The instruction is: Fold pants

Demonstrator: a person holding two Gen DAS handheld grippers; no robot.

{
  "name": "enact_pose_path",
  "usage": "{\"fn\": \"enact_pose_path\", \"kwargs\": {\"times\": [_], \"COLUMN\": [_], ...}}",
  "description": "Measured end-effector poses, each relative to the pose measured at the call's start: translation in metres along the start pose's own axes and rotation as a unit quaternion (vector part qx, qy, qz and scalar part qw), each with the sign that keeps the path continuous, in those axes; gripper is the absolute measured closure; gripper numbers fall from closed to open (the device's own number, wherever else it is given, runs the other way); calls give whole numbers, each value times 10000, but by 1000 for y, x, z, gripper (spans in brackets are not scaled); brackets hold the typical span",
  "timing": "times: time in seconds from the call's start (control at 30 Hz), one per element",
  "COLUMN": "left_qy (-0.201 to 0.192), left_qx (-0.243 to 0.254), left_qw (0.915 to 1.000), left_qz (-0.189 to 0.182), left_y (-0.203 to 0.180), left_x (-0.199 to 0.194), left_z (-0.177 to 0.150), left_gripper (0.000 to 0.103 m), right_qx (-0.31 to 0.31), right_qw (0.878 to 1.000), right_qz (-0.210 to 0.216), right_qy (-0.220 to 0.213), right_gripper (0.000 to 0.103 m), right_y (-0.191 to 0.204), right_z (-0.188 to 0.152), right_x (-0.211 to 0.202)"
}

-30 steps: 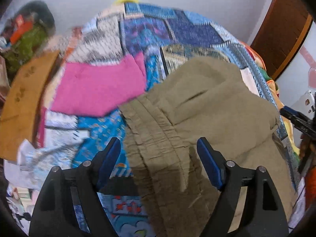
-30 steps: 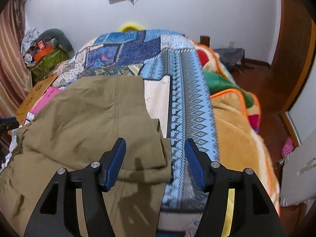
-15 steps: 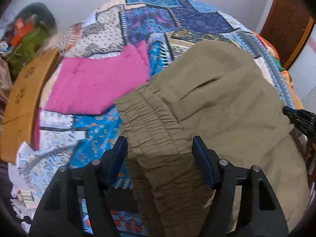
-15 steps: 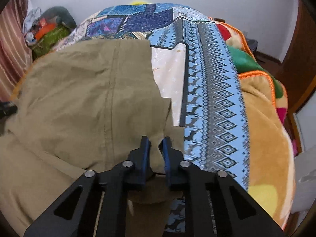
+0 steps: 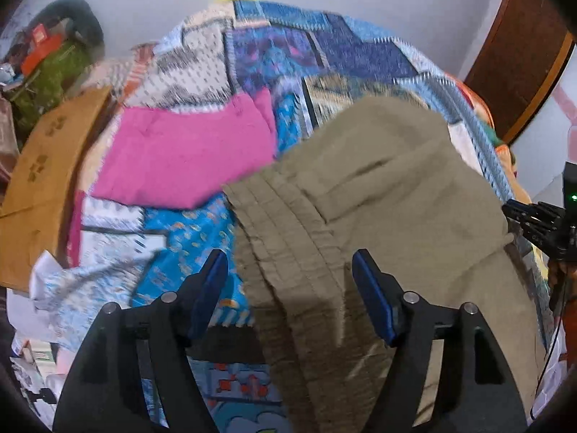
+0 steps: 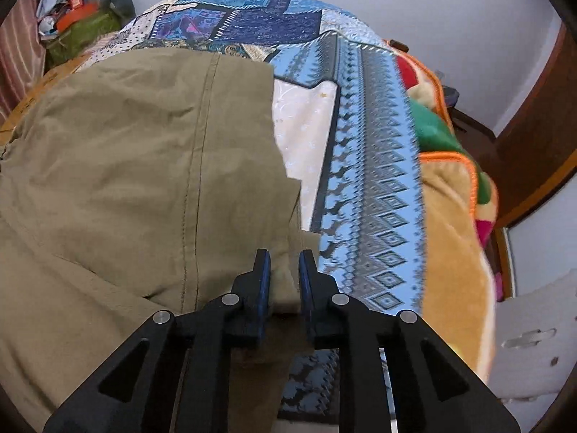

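Olive-khaki pants (image 5: 389, 195) lie partly folded on a patchwork bedspread (image 5: 288, 47). In the left wrist view their gathered elastic waistband (image 5: 288, 252) runs between the fingers of my left gripper (image 5: 290, 278), which is open and straddles it. In the right wrist view the pants (image 6: 144, 166) fill the left half. My right gripper (image 6: 283, 274) is shut on the folded edge of the pants at their right side. The right gripper also shows at the far right of the left wrist view (image 5: 537, 220).
A pink cloth (image 5: 187, 158) lies left of the pants on the bed. A brown cardboard sheet (image 5: 39, 173) leans at the bed's left. An orange-edged blanket (image 6: 454, 216) covers the bed's right side. A wooden door (image 6: 533, 137) stands at right.
My right gripper closed on the pants' edge and keeps hold, now slightly lifted. My left gripper stayed open around the waistband and has drawn back a little.
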State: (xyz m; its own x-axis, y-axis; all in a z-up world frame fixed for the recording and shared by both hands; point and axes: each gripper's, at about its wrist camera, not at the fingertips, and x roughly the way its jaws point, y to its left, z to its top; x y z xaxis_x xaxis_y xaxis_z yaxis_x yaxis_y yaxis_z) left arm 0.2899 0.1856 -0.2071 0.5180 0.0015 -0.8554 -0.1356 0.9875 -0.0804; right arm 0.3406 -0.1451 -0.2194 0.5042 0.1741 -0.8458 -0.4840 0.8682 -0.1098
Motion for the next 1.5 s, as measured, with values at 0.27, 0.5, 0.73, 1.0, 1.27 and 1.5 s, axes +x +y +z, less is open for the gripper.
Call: {"fn": "enact_pose_path", "kwargs": {"times": [0.27,0.5,0.73,1.0,1.27,1.5], "left_qy": [-191,158,527,580,259,-411], "left_qx": [-114,-293,-364,-605,-214,-39], "left_qw": [9995,9992,9978,9942,9994,9988], "left_qz": [214,209,-169,-668,-105,256], "left_y": [20,38,42,44,29,25], "left_x": [-2,50,95,108,89,39], "left_z": [34,53,52,50,50,65], "left_gripper": [29,28,28,43,57,60], "right_qx": [224,342,312,564,388,378], "right_qw": [9947,9919,9940,9937,9942,9897], "right_qz": [430,567,627,778,646,444], "right_qy": [-905,-1084,-843,-570,-771,-1306], "right_gripper": [64,49,49,57,99,100], "right_y": [-6,-1,0,-4,15,2], "right_z": [30,79,114,140,136,135], "right_x": [-48,-22,38,91,81,30]}}
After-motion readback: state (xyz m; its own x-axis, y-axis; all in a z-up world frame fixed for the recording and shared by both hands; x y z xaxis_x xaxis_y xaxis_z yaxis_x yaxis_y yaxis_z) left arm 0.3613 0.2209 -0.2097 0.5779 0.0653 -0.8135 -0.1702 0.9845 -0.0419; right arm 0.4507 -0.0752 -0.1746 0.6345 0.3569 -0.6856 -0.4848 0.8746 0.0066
